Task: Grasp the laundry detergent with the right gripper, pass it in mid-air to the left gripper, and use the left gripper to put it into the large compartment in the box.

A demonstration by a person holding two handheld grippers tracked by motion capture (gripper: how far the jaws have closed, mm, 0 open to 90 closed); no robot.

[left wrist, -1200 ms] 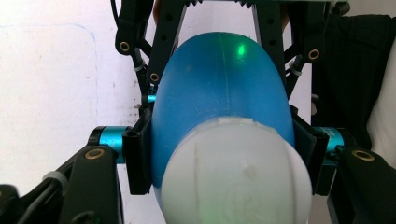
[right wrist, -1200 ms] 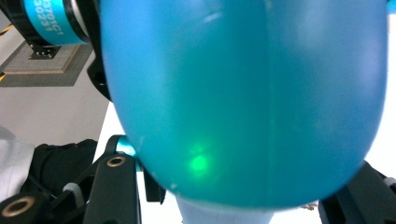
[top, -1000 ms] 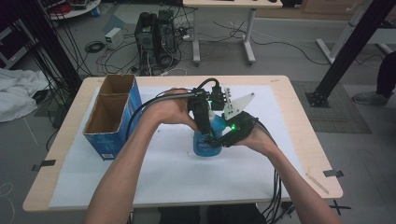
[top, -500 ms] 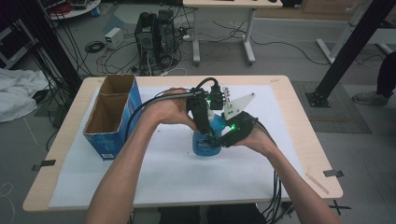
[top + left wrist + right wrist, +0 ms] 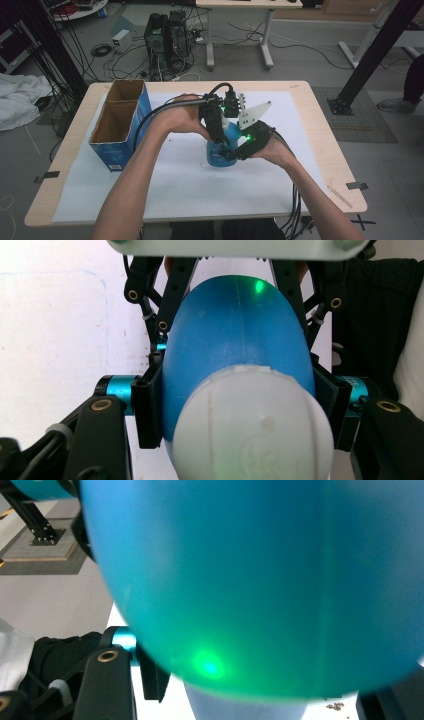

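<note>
An open blue cardboard box (image 5: 119,124) with two brown-lined compartments stands near the left edge of the light wooden tabletop (image 5: 320,127), on the white sheet (image 5: 190,190) that covers most of it. Strips of dark tape (image 5: 356,185) sit at the tabletop's near corners.

A lab or robotics workshop: beyond the tools, past the paper-covered counter (image 5: 300,125), computer towers (image 5: 167,32) stand on a grey floor amid loose black cables (image 5: 120,55), with another desk's white legs (image 5: 237,35) and a black metal frame (image 5: 375,50).
</note>
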